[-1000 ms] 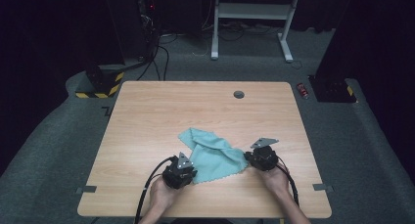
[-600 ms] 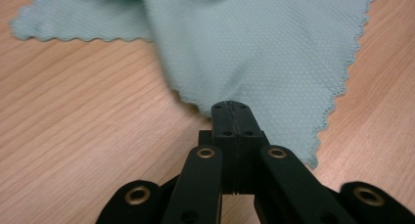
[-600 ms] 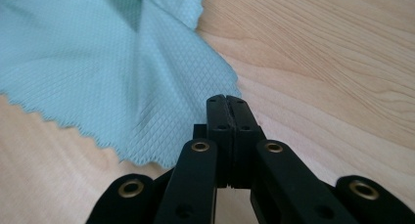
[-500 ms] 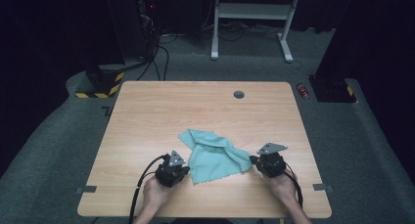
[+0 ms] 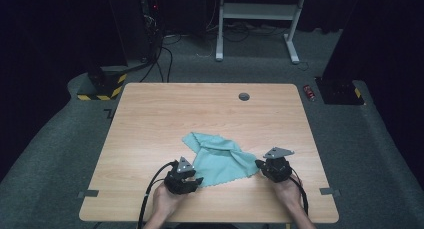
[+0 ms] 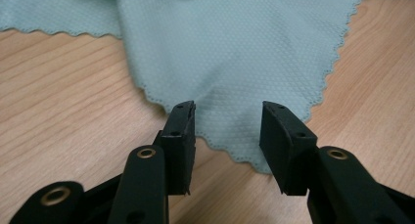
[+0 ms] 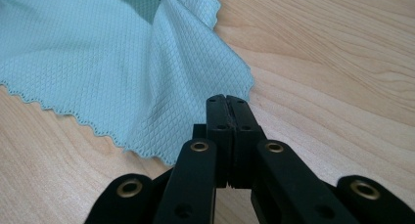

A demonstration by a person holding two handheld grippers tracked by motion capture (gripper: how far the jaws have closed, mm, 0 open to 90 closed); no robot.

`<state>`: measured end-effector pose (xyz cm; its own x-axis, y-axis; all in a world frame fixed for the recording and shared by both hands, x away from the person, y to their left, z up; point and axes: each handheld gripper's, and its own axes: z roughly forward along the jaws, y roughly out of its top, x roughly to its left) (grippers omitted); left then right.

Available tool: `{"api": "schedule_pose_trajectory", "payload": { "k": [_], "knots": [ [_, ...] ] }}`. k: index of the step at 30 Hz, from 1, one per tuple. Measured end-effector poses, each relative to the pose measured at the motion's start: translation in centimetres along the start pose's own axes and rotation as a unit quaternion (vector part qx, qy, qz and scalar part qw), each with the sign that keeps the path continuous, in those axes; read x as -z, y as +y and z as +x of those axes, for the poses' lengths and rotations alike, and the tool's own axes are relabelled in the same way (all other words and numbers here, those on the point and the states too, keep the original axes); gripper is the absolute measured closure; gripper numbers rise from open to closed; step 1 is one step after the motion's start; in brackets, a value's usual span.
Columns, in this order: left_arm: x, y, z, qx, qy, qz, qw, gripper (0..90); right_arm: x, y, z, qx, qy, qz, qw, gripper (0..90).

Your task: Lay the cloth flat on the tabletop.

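Teal cloth (image 5: 220,160) flat on table (image 5: 150,119).

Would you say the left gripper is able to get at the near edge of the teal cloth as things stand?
Probably yes. The left gripper has its jaws apart, having just been opening, with the scalloped edge of the teal cloth lying flat on the table right between and ahead of them, and nothing in between.

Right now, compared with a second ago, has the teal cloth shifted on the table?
No. The teal cloth lies on the same patch of the table, equally far this side of the round hole.
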<state>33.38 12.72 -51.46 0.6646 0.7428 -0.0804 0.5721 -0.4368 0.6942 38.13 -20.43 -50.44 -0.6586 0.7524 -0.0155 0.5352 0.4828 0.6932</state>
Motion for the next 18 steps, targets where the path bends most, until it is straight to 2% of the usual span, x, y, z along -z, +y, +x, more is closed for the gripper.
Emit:
{"api": "schedule_pose_trajectory", "payload": {
  "k": [4,7,10,13,18],
  "knots": [
    [-0.19,0.32,-0.68,-0.008,0.007,-0.008,0.9999,59.8,0.02,0.03,-0.1,0.002,-0.001,-0.003,1.0,89.3],
    [-0.42,0.42,-0.92,-0.017,0.01,-0.001,0.9998,63.1,0.07,0.03,-0.19,0.002,-0.002,-0.003,1.0,89.4],
    [-0.42,0.45,-0.9,-0.047,0.023,0.004,0.9986,74.9,0.06,0.01,-0.3,0.0,-0.003,-0.005,1.0,89.4],
    [-0.33,0.48,-0.45,-0.048,0.011,0.007,0.9988,87.4,0.2,-0.02,-0.33,-0.003,-0.004,-0.005,1.0,89.5],
    [0.02,0.55,0.0,-0.046,-0.002,0.016,0.9988,89.5,0.62,-0.22,-0.25,0.005,-0.007,-0.005,0.9999,89.7]
  ]
}}
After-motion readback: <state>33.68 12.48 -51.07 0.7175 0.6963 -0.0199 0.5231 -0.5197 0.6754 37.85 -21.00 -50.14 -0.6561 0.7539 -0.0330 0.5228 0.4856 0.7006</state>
